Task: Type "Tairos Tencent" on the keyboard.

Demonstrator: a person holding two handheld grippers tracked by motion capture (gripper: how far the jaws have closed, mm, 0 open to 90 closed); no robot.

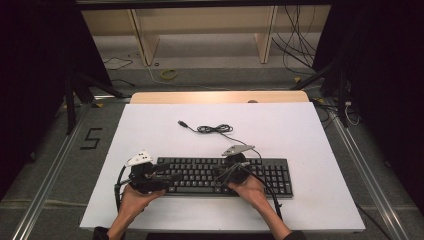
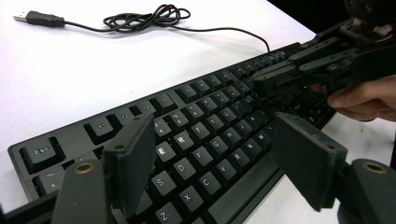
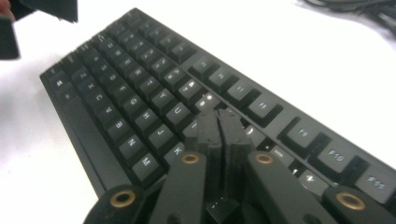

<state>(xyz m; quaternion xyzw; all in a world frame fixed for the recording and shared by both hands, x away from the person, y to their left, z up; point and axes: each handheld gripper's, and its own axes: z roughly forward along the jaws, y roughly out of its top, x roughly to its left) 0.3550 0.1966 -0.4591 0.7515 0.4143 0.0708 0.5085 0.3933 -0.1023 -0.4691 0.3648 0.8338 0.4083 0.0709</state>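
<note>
Two grippers poised over a black full-size plastic keyboard (image 1: pixel 225 176) lying near the front edge of the white counter (image 1: pixel 150 125).

Left gripper (image 2: pixel 215 158) jaws gape wide over the left keys, holding nothing; right gripper (image 3: pixel 219 133) jaws are pressed together, empty, tip over mid-board keys; keyboard looks rigid, light, smooth, best gripped at its thin long edges, clear of the keycaps; beyond, its thin black cable (image 1: pixel 215 129) lies coiled and limp.

probably a lab: dark curtains (image 1: pixel 45 75), loose cables (image 1: pixel 300 45).
</note>
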